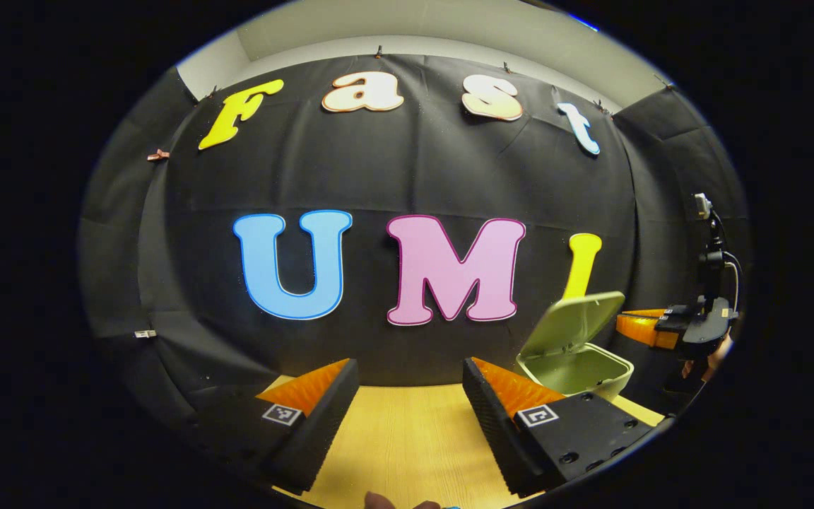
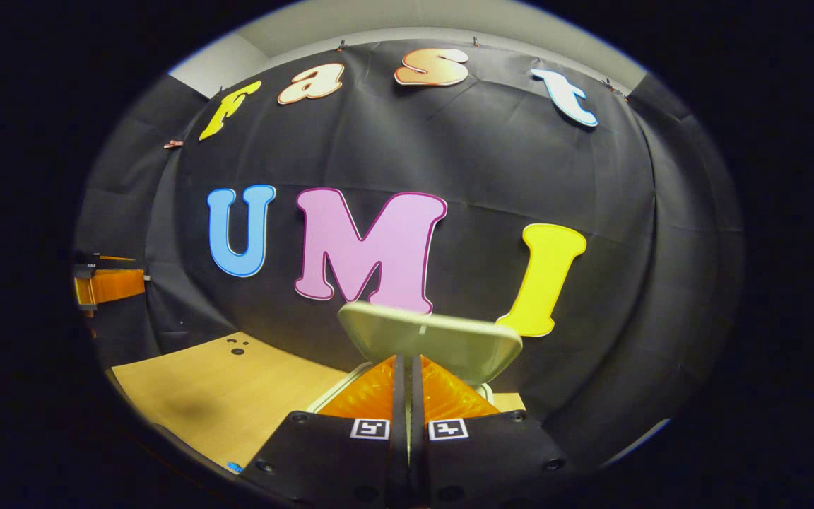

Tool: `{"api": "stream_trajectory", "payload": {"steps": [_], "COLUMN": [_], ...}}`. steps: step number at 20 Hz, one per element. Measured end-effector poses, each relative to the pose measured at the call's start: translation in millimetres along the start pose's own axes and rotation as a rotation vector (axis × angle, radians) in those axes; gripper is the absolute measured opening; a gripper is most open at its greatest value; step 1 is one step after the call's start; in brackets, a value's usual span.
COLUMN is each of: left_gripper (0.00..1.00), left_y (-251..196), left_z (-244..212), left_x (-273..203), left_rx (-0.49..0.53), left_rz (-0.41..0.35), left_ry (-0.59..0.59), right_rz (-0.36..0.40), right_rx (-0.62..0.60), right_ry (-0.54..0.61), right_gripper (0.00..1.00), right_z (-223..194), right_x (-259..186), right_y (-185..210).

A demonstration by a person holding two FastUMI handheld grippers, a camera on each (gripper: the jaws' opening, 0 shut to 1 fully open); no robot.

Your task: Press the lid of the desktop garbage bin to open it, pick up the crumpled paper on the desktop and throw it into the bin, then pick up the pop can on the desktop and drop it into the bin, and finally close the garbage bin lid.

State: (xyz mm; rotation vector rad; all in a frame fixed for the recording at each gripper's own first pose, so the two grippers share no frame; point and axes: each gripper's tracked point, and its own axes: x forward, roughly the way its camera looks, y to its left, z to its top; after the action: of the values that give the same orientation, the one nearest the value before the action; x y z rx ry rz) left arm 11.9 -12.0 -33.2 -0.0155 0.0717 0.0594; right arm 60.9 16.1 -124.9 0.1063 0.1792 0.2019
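The table (image 1: 407,438) looked like pale wood or wood-look laminate, smooth with a faint grain and a soft sheen. The bin (image 1: 580,367) and its lid (image 2: 435,339) looked like pale green plastic, smooth and slightly glossy. The left gripper (image 1: 407,396) had ribbed, matt pads (image 1: 485,417) and a smooth matt plastic body with small holes. On the right gripper (image 2: 407,385) the finger faces were ridged too. The wall (image 1: 449,177) was matt black cloth, creased.

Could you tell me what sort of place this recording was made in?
Probably a staged recording booth: black cloth wall behind a wooden desktop, where a green bin stands with its lid up.
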Motion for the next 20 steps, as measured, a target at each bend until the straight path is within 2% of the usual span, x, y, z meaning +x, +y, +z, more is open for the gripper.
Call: {"api": "stream_trajectory", "payload": {"steps": [2, 5, 6, 7, 8, 13, 17, 20], "left_gripper": [0.95, 0.95, 0.95, 0.95, 0.95, 0.92, 0.87, 0.79], "left_y": [-3.0, -9.9, -13.5, -17.0, -20.0, -38.1, -44.4, -56.2], "left_z": [-5.1, -23.1, -34.3, -45.7, -59.2, -137.7, -216.7, -271.9], "left_x": [-0.3, -0.4, -2.2, -4.1, -7.4, -19.0, -28.3, -39.5], "left_rx": [-0.001, 0.007, 0.009, 0.014, 0.019, 0.012, 0.029, 0.034], "left_rz": [-0.011, -0.04, -0.056, -0.071, -0.088, -0.171, -0.205, -0.264], "left_ry": [0.012, 0.051, 0.074, 0.097, 0.117, 0.243, 0.391, 0.506], "right_rz": [0.013, 0.024, 0.022, 0.027, 0.035, 0.035, 0.029, 0.011], "right_rx": [0.014, 0.03, 0.028, 0.027, 0.03, 0.046, 0.051, 0.068], "right_ry": [0.004, 0.019, 0.029, 0.038, 0.041, 0.068, 0.09, 0.101], "right_gripper": [0.1, 0.41, 0.46, 0.6, 0.68, 0.77, 0.77, 0.77], "right_z": [-0.8, -5.5, -8.5, -11.7, -12.7, -22.9, -29.6, -33.6], "right_x": [-5.2, -15.7, -19.2, -24.4, -26.8, -46.9, -60.6, -68.6], "right_y": [3.5, 4.6, 3.7, 4.7, 6.0, 8.8, 4.9, -1.9]}}
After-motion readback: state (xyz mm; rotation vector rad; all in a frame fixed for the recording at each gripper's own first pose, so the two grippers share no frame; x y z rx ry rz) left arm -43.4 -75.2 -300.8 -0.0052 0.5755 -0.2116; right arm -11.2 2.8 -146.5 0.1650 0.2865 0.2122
